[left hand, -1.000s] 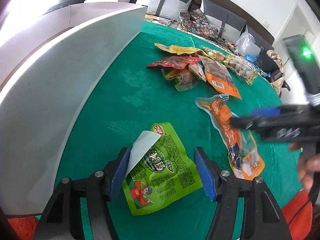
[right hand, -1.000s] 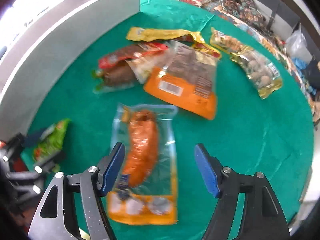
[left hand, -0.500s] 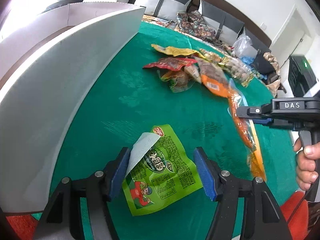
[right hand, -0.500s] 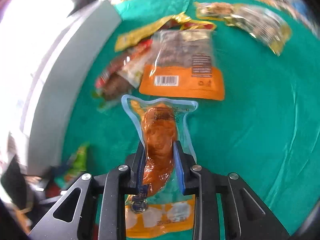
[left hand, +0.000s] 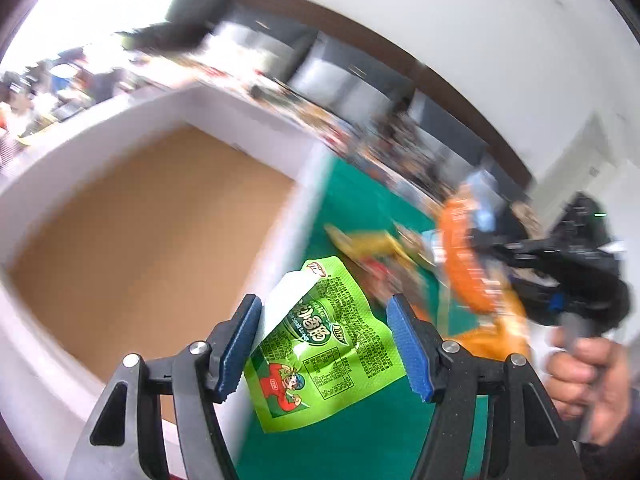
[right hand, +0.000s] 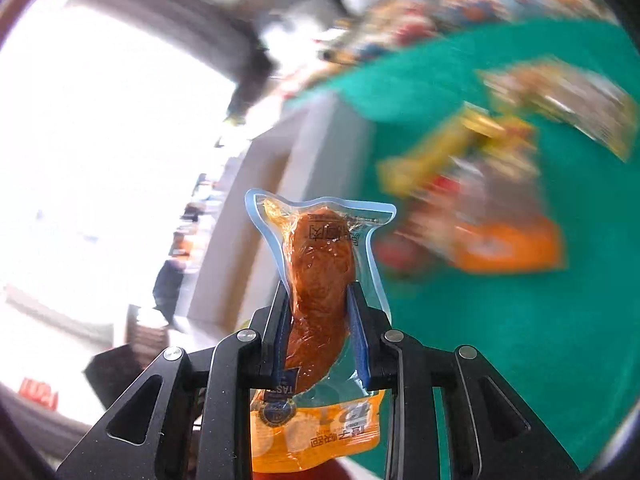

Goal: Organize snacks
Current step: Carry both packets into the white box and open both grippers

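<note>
1. Left gripper: fingers spread wide around the green snack packet, which hangs clear of the worktop between them. The left pad meets its white folded corner; the right pad looks to be at its edge. Judged a wide grip across the packet, not an empty hand.
2. Green packet's long axis runs along the fingers, pointing away from the camera, top tilted toward the box.
3. Right gripper: fingers pressed in on the orange sausage pouch, pinching the meat at mid-length. The pouch sticks up and forward past the tips; its orange printed end hangs below the fingers.
4. The left wrist view shows the right gripper at right, held by a hand, with the orange pouch blurred.
5. Key relation: the white cardboard box lies ahead and left of the left fingers, brown floor visible. The left gripper is nearer to it; the right one sits further right, over the green worktop.
6. Box contents: nothing seen on the visible part of the floor; the near corner is hidden.
7. Loose snack packets lie piled on the worktop outside the box, too blurred to count.
8. Likely next: carry both packets over the box wall and drop them in.
</note>
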